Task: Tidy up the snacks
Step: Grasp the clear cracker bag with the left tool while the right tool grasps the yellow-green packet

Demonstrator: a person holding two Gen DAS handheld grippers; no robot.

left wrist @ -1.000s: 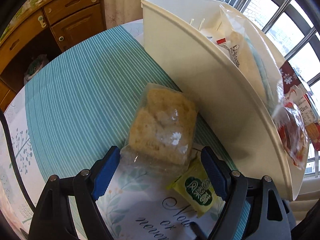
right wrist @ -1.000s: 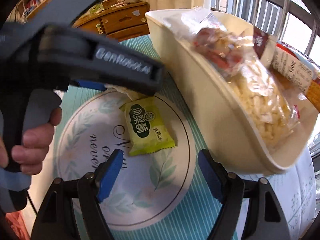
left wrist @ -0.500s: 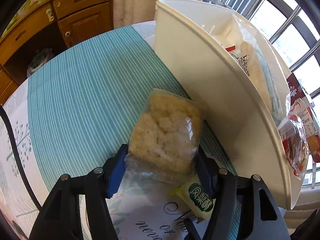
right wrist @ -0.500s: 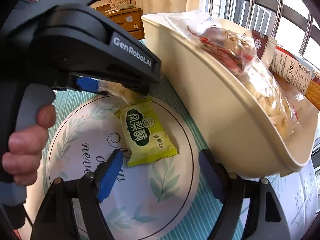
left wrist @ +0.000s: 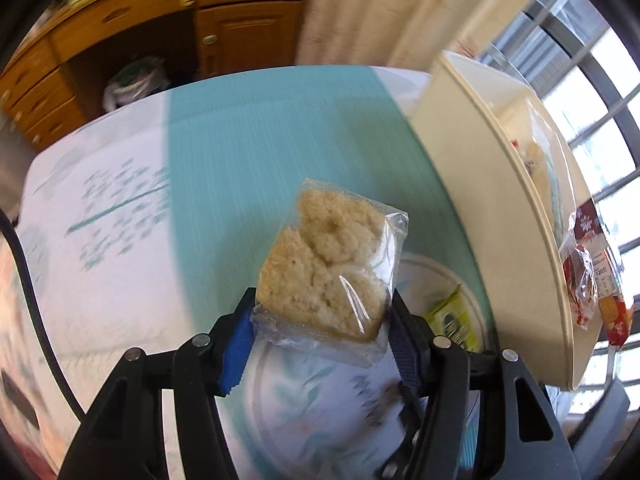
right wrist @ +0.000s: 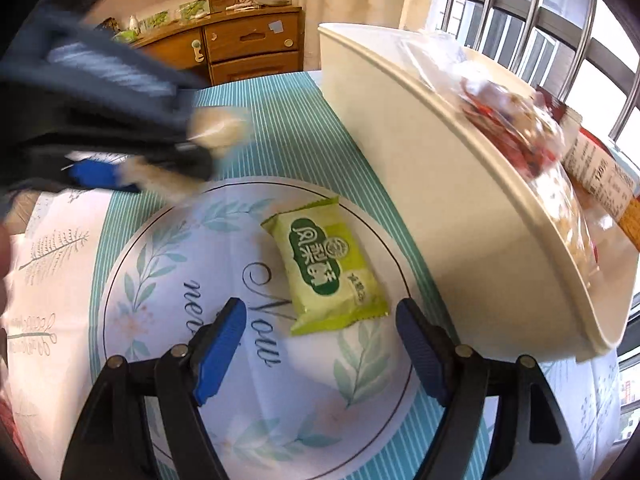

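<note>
While snack packets [right wrist: 532,140] fill it, cream bin [right wrist: 420,184] stands on table [left wrist: 248,152].

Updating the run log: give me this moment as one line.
left gripper: shut on clear-bagged cake, lifted | right gripper: open over green snack packet | white bin: holds snacks

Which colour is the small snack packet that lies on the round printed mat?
The small snack packet is light yellow-green with a darker green label; the right wrist view shows it best.
</note>
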